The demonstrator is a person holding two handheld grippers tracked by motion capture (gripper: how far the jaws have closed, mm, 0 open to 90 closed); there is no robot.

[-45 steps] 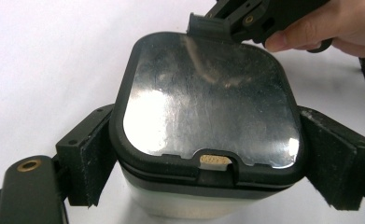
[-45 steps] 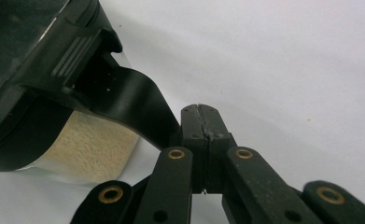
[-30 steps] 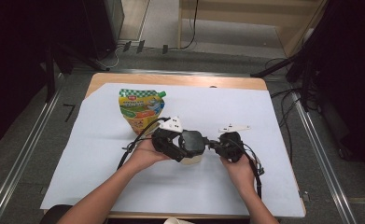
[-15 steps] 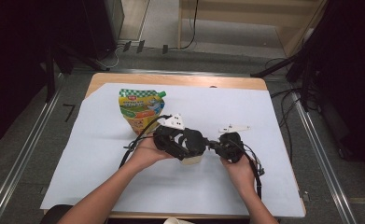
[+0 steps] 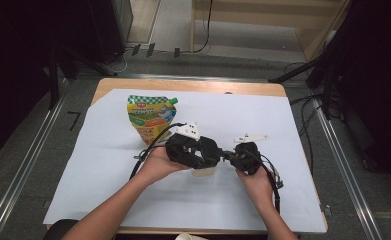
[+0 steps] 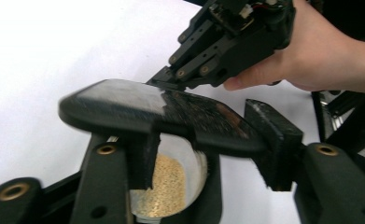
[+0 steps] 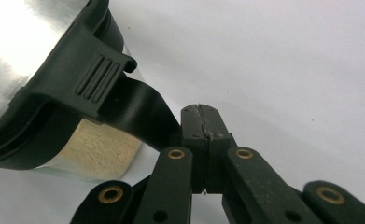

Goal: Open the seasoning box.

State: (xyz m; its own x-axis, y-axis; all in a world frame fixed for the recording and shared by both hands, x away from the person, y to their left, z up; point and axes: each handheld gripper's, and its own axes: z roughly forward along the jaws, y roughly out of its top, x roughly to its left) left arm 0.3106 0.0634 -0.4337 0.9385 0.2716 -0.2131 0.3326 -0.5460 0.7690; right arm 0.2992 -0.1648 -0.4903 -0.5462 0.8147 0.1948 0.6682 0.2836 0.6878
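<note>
A small clear jar (image 5: 204, 171) of tan grains (image 6: 168, 186) stands on the white sheet at front centre. Its black flip lid (image 6: 171, 112) with a shiny top (image 7: 31, 42) is tilted up off the mouth. My right gripper (image 7: 201, 121) is shut on the lid's black strap (image 7: 143, 112); it also appears as the right gripper (image 6: 164, 84) beyond the lid and as the right gripper (image 5: 226, 155) beside the jar. My left gripper (image 6: 208, 140) stands open, its jaws apart on either side of the jar, and sits as the left gripper (image 5: 210, 152) over it.
A yellow-green refill pouch (image 5: 150, 117) stands behind the left hand. The white sheet (image 5: 308, 150) covers most of the wooden table (image 5: 193, 85). Cables trail from both grippers toward the front. Metal rails run along both table sides.
The left gripper has edged slightly right over the jar. The right gripper has stayed in place next to it.
</note>
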